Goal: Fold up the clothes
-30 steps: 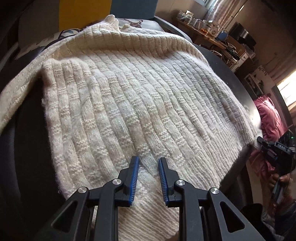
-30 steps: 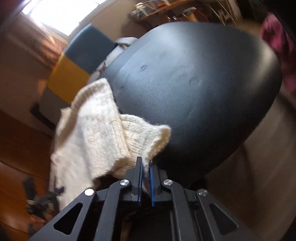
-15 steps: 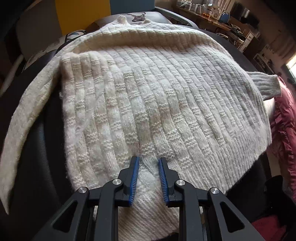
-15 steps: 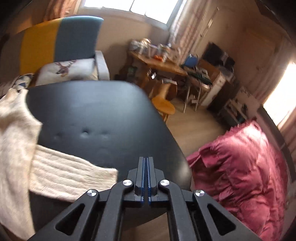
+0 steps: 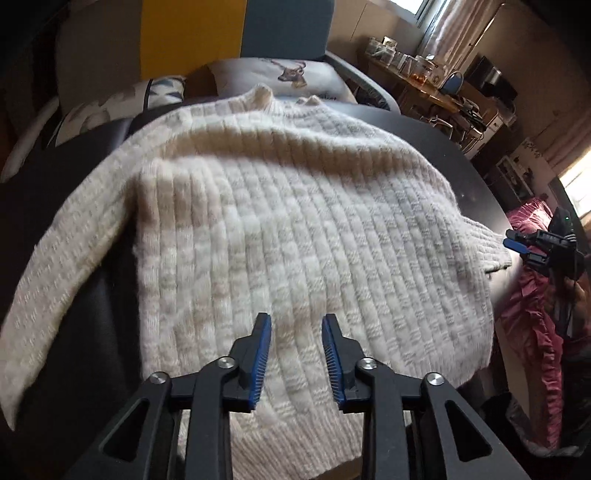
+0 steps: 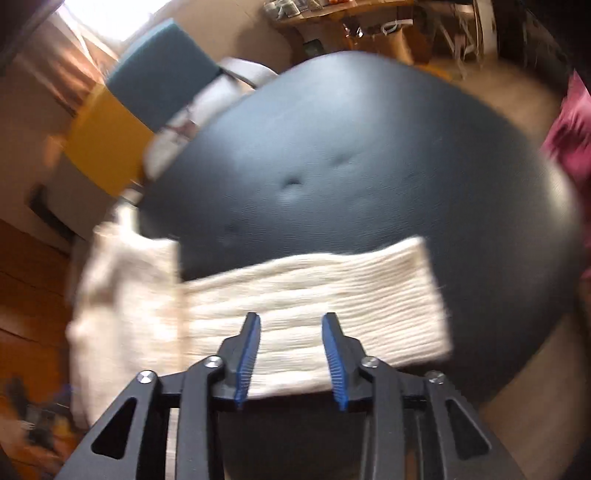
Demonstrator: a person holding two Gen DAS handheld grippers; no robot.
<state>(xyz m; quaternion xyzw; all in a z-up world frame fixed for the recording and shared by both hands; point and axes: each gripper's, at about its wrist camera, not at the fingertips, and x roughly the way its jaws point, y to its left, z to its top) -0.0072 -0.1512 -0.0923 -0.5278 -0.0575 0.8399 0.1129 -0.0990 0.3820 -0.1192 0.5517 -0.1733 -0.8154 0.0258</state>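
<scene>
A cream knitted sweater (image 5: 295,221) lies spread flat on a round black table (image 5: 461,173), collar at the far side. My left gripper (image 5: 296,319) hovers over the lower body near the hem. Its jaws are opening and the pads press on nothing. The left sleeve (image 5: 55,266) trails down the left side. In the blurred right wrist view, the right sleeve (image 6: 314,291) lies flat across the table (image 6: 369,166). My right gripper (image 6: 291,316) hangs above it, jaws opening, with no knit pinched. It also shows as the right gripper (image 5: 515,245) beside the cuff.
Behind the table stands a chair with a yellow and blue back (image 5: 192,33) and a deer-print cushion (image 5: 284,74). A cluttered wooden desk (image 5: 424,81) is at the far right. Magenta fabric (image 5: 535,314) lies beyond the table's right edge.
My left gripper rose off the hem and its jaws widened. My right gripper, shut before, let the sleeve down flat, swung back over it and now stands open.
</scene>
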